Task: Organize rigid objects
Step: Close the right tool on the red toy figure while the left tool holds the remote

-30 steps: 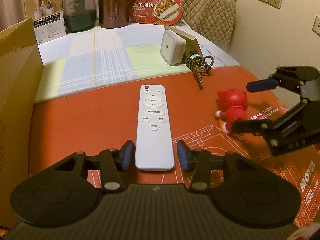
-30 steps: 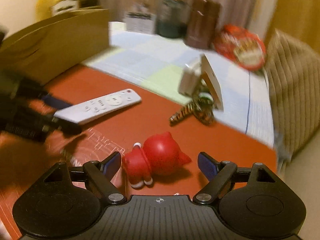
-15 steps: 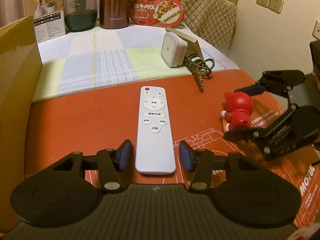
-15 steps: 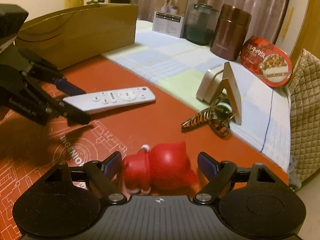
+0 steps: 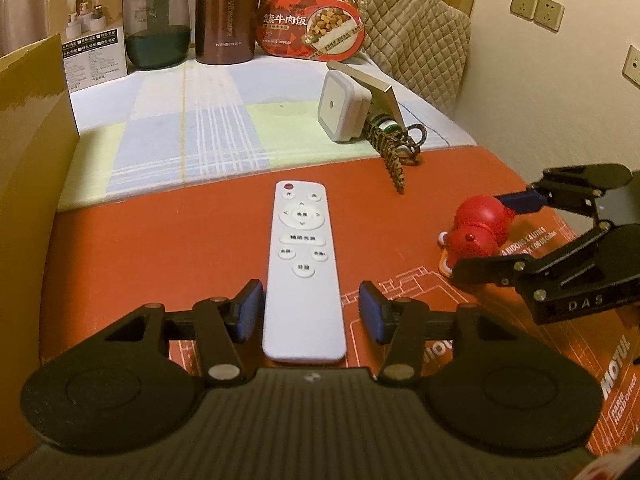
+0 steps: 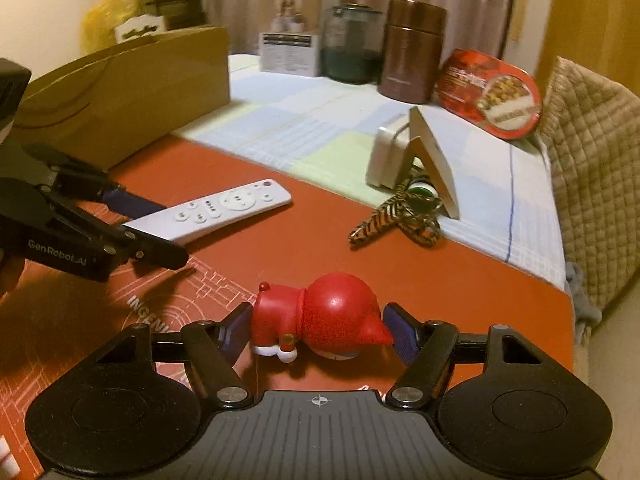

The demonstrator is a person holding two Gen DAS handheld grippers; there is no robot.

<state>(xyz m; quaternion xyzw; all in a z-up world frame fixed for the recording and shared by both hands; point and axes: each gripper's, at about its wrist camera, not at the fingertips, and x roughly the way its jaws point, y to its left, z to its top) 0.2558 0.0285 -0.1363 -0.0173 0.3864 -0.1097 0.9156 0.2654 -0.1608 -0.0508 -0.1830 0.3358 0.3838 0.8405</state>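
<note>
A white remote (image 5: 302, 248) lies lengthwise on the red mat (image 5: 120, 260). My left gripper (image 5: 308, 314) is open around the remote's near end, with a small gap between the right pad and the remote. A red toy figure (image 6: 332, 312) lies on its side to the right. The jaws of my right gripper (image 6: 320, 330) are closing on it, and both blue pads touch it, one at the feet and one at the head. In the left wrist view the right gripper (image 5: 486, 236) holds the toy (image 5: 478, 224) near the mat's right edge.
A tall cardboard box (image 5: 28, 160) stands at the left. A striped keyring (image 5: 394, 156) and a white plug-in light (image 5: 340, 110) sit behind the mat. A food tub (image 5: 312, 28), a brown flask (image 5: 226, 16) and a green jar (image 5: 158, 28) line the back. A wall is close on the right.
The right gripper's jaws have narrowed onto the red toy, which now lies straight between the pads. The left gripper has stayed around the remote.
</note>
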